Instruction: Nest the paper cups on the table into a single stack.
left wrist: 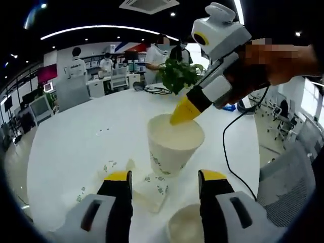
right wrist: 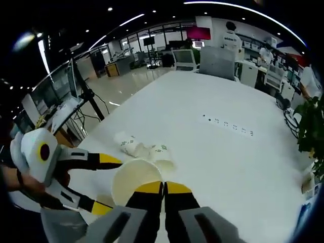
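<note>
A white paper cup (left wrist: pixel 174 144) with green print hangs mouth-up above the white table (left wrist: pixel 76 147). My right gripper (left wrist: pixel 185 110) comes in from the upper right, shut on the far rim. In the right gripper view that same cup (right wrist: pixel 135 185) sits just left of my right gripper (right wrist: pixel 163 190), whose jaws pinch its rim. My left gripper (left wrist: pixel 165 177) is open, with the held cup ahead of its tips. It appears as the left gripper (right wrist: pixel 105 183), straddling the cup from the left. Loose cups (left wrist: pixel 154 192) lie on their sides below. Another cup mouth (left wrist: pixel 185 225) shows low between the left jaws.
Two cups (right wrist: pixel 129 144) (right wrist: pixel 162 154) lie tipped over on the table beyond the held one. A potted plant (left wrist: pixel 177 76) stands at the table's far side, with people and desks behind. A black cable (left wrist: pixel 228 147) trails from the right gripper. A grey chair (left wrist: pixel 288 187) stands by the table edge.
</note>
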The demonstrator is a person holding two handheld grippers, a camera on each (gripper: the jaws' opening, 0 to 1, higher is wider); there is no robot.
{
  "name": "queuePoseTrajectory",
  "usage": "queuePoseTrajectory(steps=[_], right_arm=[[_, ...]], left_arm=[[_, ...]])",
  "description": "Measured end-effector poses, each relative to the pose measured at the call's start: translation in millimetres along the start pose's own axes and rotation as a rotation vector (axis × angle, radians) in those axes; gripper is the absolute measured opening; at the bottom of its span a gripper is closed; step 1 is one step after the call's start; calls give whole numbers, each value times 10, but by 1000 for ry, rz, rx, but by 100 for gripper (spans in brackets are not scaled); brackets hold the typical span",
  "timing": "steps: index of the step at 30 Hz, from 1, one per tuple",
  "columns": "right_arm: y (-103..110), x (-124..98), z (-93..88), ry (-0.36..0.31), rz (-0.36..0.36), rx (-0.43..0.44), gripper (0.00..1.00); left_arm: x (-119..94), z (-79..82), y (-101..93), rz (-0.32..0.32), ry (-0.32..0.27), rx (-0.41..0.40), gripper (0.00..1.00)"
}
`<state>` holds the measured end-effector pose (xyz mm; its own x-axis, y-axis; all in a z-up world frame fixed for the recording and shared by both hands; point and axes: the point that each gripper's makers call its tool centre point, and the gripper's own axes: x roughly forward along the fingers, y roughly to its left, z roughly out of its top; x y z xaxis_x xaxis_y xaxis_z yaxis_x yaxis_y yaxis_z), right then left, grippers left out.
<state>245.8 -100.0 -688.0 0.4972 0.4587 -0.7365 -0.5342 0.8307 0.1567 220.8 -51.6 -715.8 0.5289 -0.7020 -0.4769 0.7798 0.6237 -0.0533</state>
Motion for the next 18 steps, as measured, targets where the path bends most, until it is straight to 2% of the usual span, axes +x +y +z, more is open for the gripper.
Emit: queuePoseTrajectory(steps=[5, 6, 10, 13, 18], right_arm=[[115, -84, -17, -1, 11, -7, 0], [189, -152, -32, -1, 12, -9, 0], [197, -137, 2, -4, 21, -12, 0], [266, -190, 1, -7, 28, -15, 0], [225, -140, 31, -6, 35, -18, 0]], left_arm=[[26, 63, -51, -21, -23, -3, 58], [34, 70, -59, -25, -26, -4, 58], [22, 106, -100, -26, -39, 5, 56], [15, 154, -114, -21, -54, 8, 51], [-17, 185, -111, -19, -77, 9, 47]])
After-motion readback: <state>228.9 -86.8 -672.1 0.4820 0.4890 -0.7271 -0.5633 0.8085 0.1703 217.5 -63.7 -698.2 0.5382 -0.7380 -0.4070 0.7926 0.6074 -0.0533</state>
